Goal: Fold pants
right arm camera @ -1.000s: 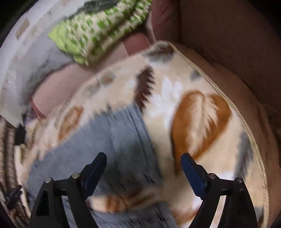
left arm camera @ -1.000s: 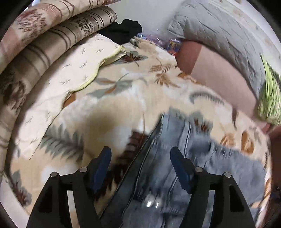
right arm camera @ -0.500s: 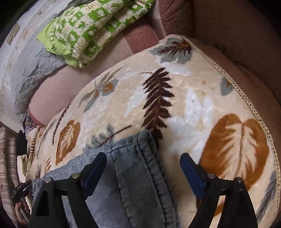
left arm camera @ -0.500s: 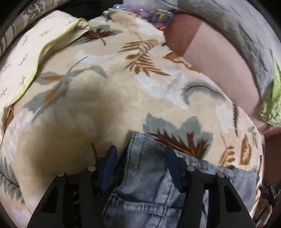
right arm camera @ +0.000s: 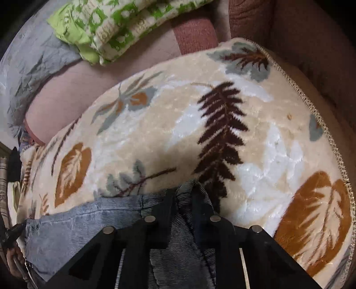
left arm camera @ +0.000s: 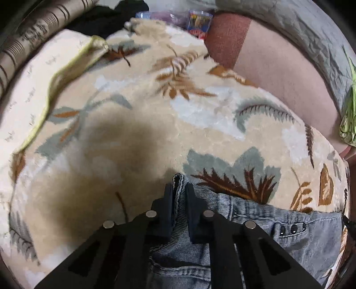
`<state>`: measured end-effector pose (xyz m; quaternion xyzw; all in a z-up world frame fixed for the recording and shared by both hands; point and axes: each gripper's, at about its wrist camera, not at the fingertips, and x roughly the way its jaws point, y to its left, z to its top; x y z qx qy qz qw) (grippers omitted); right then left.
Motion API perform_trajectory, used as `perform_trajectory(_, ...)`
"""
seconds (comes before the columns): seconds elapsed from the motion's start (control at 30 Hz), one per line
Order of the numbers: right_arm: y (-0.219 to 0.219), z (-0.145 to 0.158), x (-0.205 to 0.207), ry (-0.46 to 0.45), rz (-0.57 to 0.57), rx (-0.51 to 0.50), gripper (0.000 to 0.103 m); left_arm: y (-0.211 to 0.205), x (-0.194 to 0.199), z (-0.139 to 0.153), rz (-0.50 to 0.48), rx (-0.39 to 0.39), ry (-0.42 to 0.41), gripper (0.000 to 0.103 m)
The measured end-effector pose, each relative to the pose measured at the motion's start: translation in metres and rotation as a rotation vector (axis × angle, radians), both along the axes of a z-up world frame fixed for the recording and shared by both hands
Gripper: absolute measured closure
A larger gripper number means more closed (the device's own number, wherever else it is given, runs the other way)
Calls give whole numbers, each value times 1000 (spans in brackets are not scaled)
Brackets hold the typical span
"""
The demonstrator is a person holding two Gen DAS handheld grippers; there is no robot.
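Observation:
The pants are light blue jeans point(left arm camera: 289, 231) lying on a cream blanket with a leaf pattern point(left arm camera: 155, 111). My left gripper point(left arm camera: 179, 184) is shut on the near-left corner of their waistband, and a fold of denim sticks up between its fingers. In the right wrist view the jeans point(right arm camera: 77, 222) stretch away to the left. My right gripper point(right arm camera: 183, 193) is at their right corner. Its jaws are closing, with bunched denim pinched between the pads. The blanket point(right arm camera: 255, 155) spreads beyond both grippers.
A green patterned cloth point(right arm camera: 115, 29) and a grey quilt point(left arm camera: 300, 29) lie at the far side on a pink sheet point(left arm camera: 278, 73). A cream cover with yellow edging point(left arm camera: 33, 77), striped bedding point(left arm camera: 33, 33) and a black garment point(left arm camera: 106, 15) sit far left. The blanket's braided edge point(right arm camera: 322, 124) runs along the right.
Both grippers have moved forward and down over the jeans to their far edge. Both pairs of jaws, wide apart before, have come together on the denim corners.

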<state>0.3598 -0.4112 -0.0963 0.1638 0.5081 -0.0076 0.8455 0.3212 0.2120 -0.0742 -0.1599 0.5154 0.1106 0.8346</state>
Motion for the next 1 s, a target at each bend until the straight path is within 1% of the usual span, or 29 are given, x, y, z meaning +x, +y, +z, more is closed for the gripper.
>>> perform_trajectory(0.1, -4, 25, -17, -67, -16, 4, 88, 4, -11, 24, 13, -15, -63, 93)
perform_trajectory(0.13, -7, 39, -26, -103, -21, 17, 88, 5, -18, 36, 13, -22, -91, 93)
perform_trajectory(0.23, -10, 69, -47, -164, -16, 42, 88, 4, -40, 73, -3, -28, -169, 93)
perform_trajectory(0.3, -10, 92, -66, -208, -17, 55, 88, 5, -61, 98, -2, -54, -219, 93)
perform_trajectory(0.4, -9, 122, -99, -277, -17, 81, 88, 2, -102, 130, -23, -68, -291, 93)
perform_trajectory(0.43, -9, 133, -116, -304, -11, 82, 88, 1, -125, 141, -37, -70, -318, 93)
perform_trajectory(0.5, -14, 150, -154, -356, -6, 108, 88, 1, -155, 152, -49, -76, -351, 93)
perform_trajectory(0.53, -17, 155, -171, -373, -7, 120, 88, 3, -174, 153, -54, -82, -363, 93)
perform_trajectory(0.57, -21, 158, -199, -400, -9, 137, 88, 7, -199, 152, -54, -97, -374, 93)
perform_trajectory(0.6, -24, 158, -225, -418, -10, 147, 88, 10, -218, 149, -51, -109, -376, 93)
perform_trajectory(0.63, -25, 154, -247, -423, -8, 154, 88, 13, -245, 138, -49, -125, -365, 93)
perform_trajectory(0.7, -28, 130, -290, -395, -10, 169, 88, 19, -279, 113, -42, -161, -321, 91)
perform_trajectory(0.73, -29, 101, -313, -326, -17, 175, 84, 24, -295, 95, -26, -178, -276, 88)
perform_trajectory(0.77, -31, 77, -326, -255, -16, 180, 84, 30, -308, 73, -12, -182, -210, 86)
perform_trajectory(0.8, -33, 57, -337, -195, -21, 183, 76, 35, -318, 57, 0, -186, -160, 86)
perform_trajectory(0.83, -37, 32, -352, -124, -58, 174, 60, 42, -329, 43, 37, -186, -118, 86)
perform_trajectory(0.87, -43, 16, -365, -79, -106, 168, 49, 50, -338, 34, 79, -169, -87, 85)
perform_trajectory(0.9, -49, 7, -377, -65, -148, 188, 38, 56, -344, 32, 112, -148, -64, 83)
perform_trajectory(0.93, -58, 5, -392, -91, -195, 239, 39, 61, -348, 35, 135, -145, -68, 82)
perform_trajectory(0.97, -62, 7, -398, -110, -220, 260, 38, 64, -351, 42, 149, -147, -93, 77)
perform_trajectory(1.0, -67, 15, -404, -139, -253, 276, 35, 62, -351, 51, 151, -140, -118, 66)
